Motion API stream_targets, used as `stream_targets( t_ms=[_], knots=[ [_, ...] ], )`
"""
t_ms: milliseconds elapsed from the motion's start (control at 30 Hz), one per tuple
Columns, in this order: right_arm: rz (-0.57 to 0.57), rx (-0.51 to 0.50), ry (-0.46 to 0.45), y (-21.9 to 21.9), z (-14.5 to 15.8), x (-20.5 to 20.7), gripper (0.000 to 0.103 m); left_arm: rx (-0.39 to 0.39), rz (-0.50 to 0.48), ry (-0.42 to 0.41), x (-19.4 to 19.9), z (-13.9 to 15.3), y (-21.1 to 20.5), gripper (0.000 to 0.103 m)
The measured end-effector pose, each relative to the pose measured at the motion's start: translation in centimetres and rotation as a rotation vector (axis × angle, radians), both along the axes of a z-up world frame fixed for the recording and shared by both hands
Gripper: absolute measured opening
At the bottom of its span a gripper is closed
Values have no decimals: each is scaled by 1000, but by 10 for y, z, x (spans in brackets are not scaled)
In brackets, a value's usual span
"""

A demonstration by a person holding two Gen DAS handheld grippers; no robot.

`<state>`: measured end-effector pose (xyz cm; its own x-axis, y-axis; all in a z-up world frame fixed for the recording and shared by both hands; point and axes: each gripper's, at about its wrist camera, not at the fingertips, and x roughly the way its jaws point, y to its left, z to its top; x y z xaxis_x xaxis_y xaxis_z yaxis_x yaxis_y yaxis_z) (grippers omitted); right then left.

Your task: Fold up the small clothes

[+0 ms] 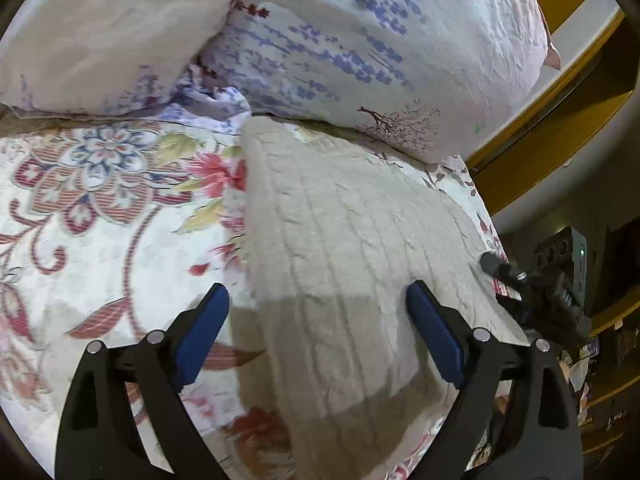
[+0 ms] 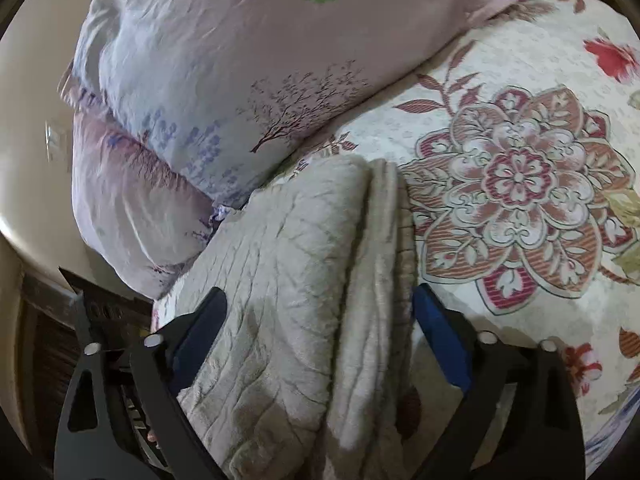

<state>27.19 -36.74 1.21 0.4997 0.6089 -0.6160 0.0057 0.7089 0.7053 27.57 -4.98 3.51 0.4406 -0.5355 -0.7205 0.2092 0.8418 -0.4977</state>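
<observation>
A beige fuzzy garment with cable ribs [image 1: 344,240] lies folded on the floral bedspread [image 1: 100,216]. My left gripper [image 1: 318,298] is open just above its near part, blue pads on either side, holding nothing. In the right wrist view the same garment [image 2: 288,264] shows a folded edge stacked in layers along its right side. My right gripper [image 2: 320,300] is open, jaws straddling the garment, holding nothing. The right gripper's black body [image 1: 548,292] shows at the garment's right edge in the left wrist view.
Two pale pillows with lavender and tree prints [image 1: 360,40] [image 2: 224,72] lean against the head of the bed just behind the garment. A yellow wooden bed frame [image 1: 540,144] runs at the right. The bed edge drops off to dark floor [image 2: 48,320] at the left.
</observation>
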Motion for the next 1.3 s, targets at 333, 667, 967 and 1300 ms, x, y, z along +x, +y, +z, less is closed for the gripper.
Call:
stream_targets(
  t_ms=[333, 667, 967, 1300],
  knots=[
    [68, 284, -84, 6, 3, -11, 38, -211, -33, -4, -12, 13, 42, 40],
    [28, 35, -249, 38, 44, -28, 60, 127, 215, -217, -73, 42, 130, 75],
    [134, -70, -123, 92, 21, 9, 8, 294, 183, -278, -134, 22, 99, 98],
    [-34, -83, -183, 49, 57, -20, 18, 379, 166, -248, -149, 7, 80, 101]
  ],
)
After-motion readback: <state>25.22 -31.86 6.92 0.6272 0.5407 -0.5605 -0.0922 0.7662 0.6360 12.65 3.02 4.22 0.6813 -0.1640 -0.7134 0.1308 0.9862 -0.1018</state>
